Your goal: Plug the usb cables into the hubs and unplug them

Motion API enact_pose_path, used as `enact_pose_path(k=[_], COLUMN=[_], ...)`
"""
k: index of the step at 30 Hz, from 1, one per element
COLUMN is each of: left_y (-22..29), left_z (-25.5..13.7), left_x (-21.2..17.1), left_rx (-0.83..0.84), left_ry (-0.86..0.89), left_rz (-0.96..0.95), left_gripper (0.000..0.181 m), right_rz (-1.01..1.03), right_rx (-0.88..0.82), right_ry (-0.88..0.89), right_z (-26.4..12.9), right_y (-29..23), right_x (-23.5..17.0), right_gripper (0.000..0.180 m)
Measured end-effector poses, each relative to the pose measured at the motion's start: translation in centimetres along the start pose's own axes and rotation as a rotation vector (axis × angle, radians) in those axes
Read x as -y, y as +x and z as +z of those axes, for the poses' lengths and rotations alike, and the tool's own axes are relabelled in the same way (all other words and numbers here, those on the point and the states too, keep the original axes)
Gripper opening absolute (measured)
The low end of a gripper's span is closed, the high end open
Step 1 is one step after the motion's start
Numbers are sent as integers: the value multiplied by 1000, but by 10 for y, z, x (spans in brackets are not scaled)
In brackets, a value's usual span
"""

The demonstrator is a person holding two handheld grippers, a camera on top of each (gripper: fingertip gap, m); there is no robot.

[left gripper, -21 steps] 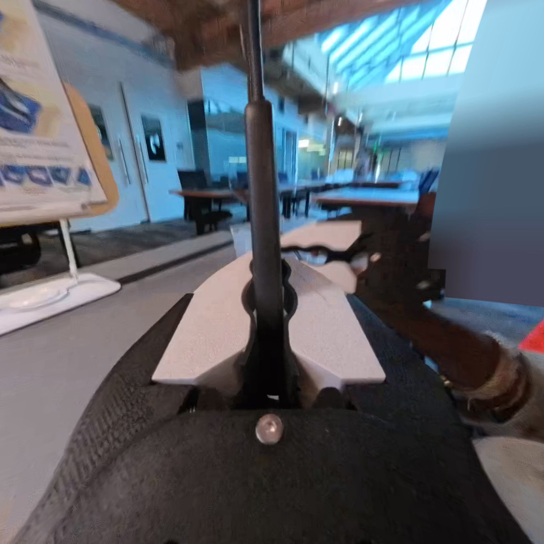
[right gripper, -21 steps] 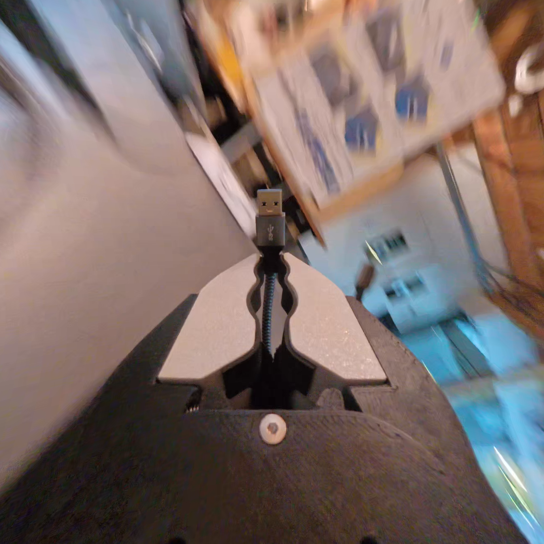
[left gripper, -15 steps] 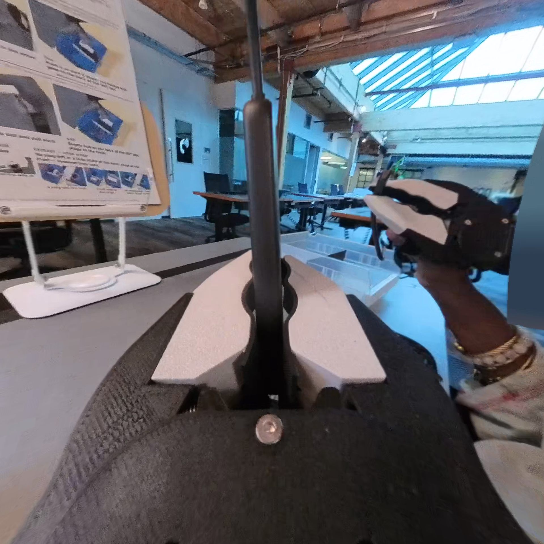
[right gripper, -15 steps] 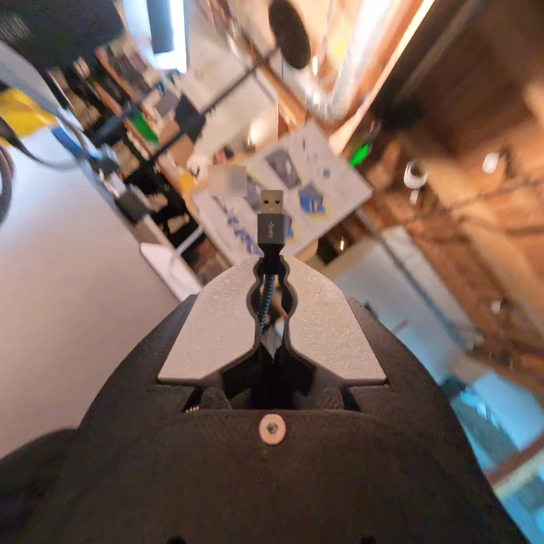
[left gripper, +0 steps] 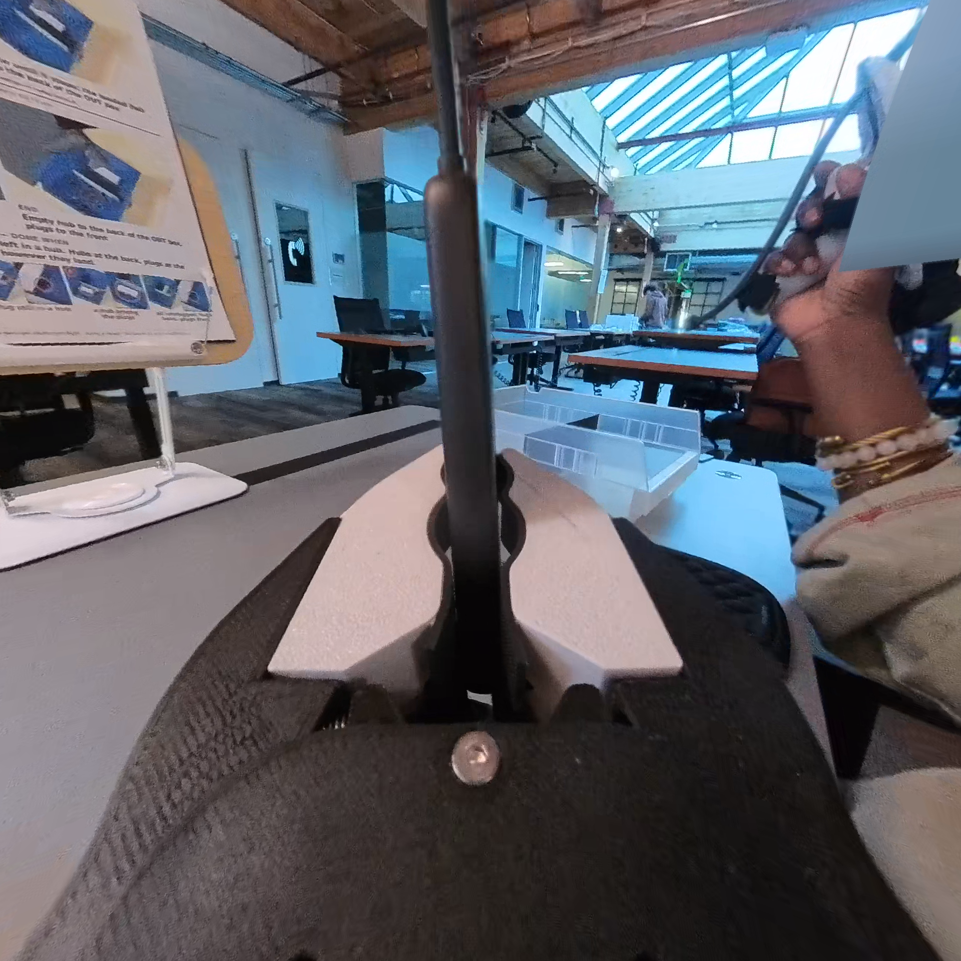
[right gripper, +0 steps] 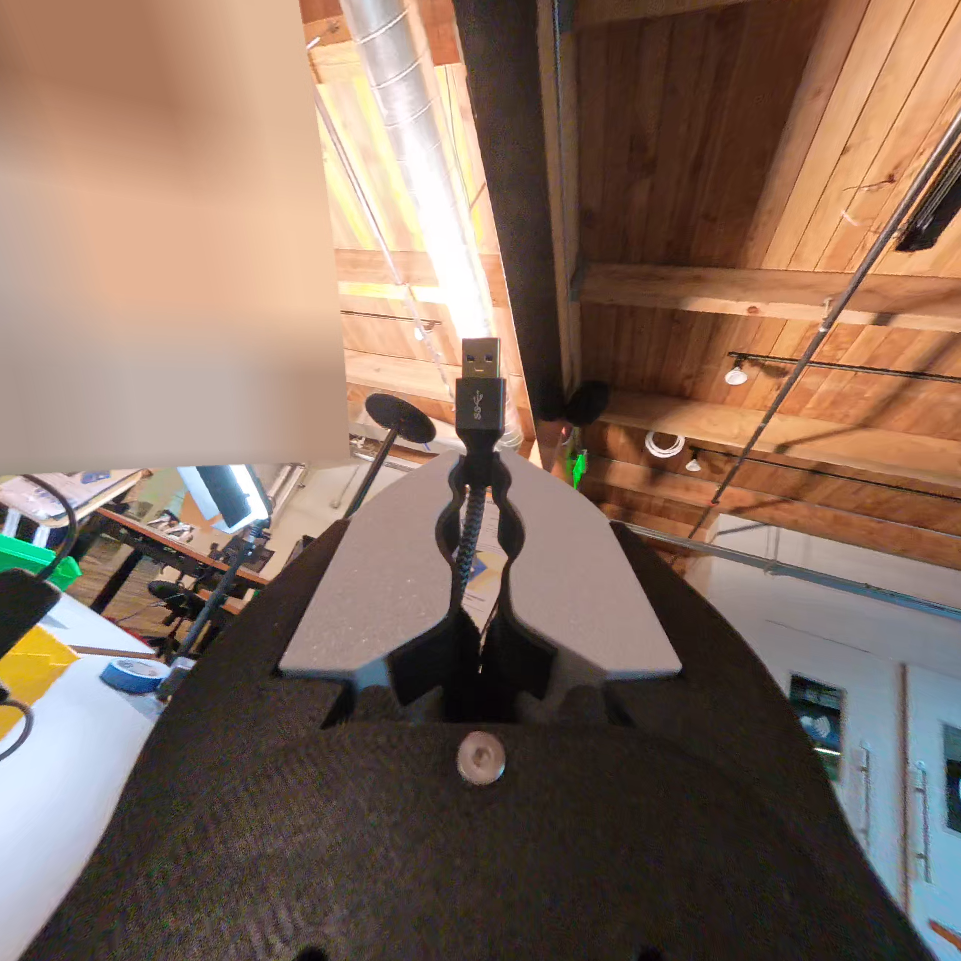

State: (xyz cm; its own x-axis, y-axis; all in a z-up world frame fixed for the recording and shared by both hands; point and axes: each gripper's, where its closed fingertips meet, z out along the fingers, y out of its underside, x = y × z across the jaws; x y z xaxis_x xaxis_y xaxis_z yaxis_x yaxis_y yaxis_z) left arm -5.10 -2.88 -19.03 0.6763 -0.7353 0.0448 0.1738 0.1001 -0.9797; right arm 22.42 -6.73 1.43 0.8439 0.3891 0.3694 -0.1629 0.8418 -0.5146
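Note:
My left gripper (left gripper: pixel 470 463) is shut on a long dark slim hub (left gripper: pixel 460 338) that stands upright between the white fingers. A thin cable runs from the hub's top out of the frame. My right gripper (right gripper: pixel 478 460) is shut on a braided USB cable (right gripper: pixel 470 525) just behind its dark plug (right gripper: pixel 481 385). The metal tip points up at the wooden ceiling. In the left wrist view the person's right hand (left gripper: pixel 821 291) is raised at the upper right with a dark cable (left gripper: pixel 780 229) hanging from it. The two grippers are well apart.
A grey table (left gripper: pixel 104 598) lies under the left gripper, with a sign on a white stand (left gripper: pixel 104 208) at the left. A clear plastic bin (left gripper: pixel 598 442) sits ahead on a white table (left gripper: pixel 728 520). A blue tape roll (right gripper: pixel 132 673) and a green bin (right gripper: pixel 31 556) show at the lower left.
My right gripper has swung upward with the cable, from facing the sign to facing the ceiling. In the left wrist view the right hand has risen to the upper right. Both grips are unchanged.

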Motion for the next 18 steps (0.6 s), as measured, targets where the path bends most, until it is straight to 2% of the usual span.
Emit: enact_pose_path(k=[4,7,15,18], left_y=[-7,-10,-8,-4], left_z=[-1,-2,0,0], left_x=[2,2,-2,-2], left_rx=[20,38,25,12], left_ry=[18,30,8,-1], left_rz=[-45,-42,-32,-16], left_gripper=[12,13,12,12], right_rz=[156,152,194,216], right_rx=[47,66,-2,-9], right_ry=[16,-95,-707,-1043], right_z=[-8,-25,-93,-131], right_y=[20,21,9,-2], right_x=[-18,-56,-183,-229], right_gripper=[9,9,10,10])
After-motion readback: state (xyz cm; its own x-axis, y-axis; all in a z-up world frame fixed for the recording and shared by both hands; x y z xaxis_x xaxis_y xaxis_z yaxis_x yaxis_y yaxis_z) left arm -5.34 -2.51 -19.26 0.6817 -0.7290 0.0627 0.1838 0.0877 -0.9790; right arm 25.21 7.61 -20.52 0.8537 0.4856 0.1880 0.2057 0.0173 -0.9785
